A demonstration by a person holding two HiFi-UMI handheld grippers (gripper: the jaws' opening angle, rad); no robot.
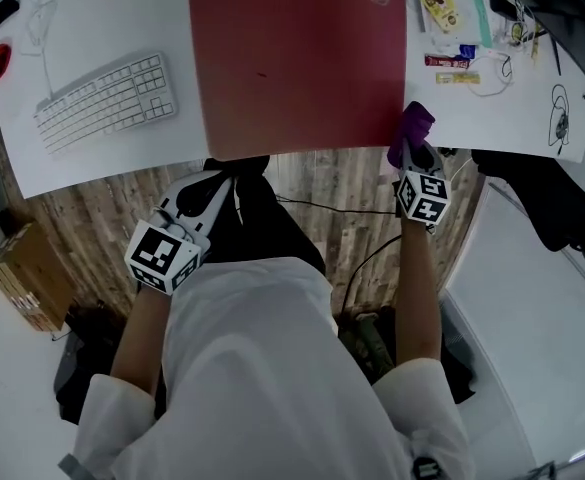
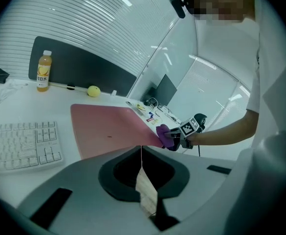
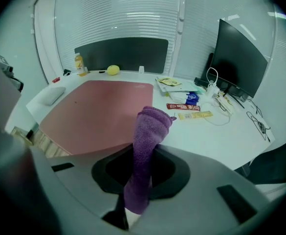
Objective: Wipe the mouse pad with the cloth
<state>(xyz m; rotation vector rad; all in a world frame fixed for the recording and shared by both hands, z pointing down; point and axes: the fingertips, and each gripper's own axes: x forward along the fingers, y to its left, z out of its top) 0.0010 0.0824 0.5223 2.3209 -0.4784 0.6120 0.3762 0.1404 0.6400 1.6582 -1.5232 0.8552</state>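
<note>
Left gripper (image 2: 141,155): jaws together, nothing held, short of the desk (image 1: 122,18).
Mouse pad (image 1: 297,58): red, flat, at the desk's near edge.
Cloth (image 1: 415,128): purple, bunched, at the pad's near right corner.
Right gripper (image 3: 142,175): clamped on cloth.
Risk: unpinned pad may slide under wiping.

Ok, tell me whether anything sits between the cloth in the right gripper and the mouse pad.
Nothing visible does. The right gripper holds the cloth at the near right corner of the mouse pad, and the pad lies bare but for a tiny speck. The keyboard lies left of it, snack wrappers right.
</note>
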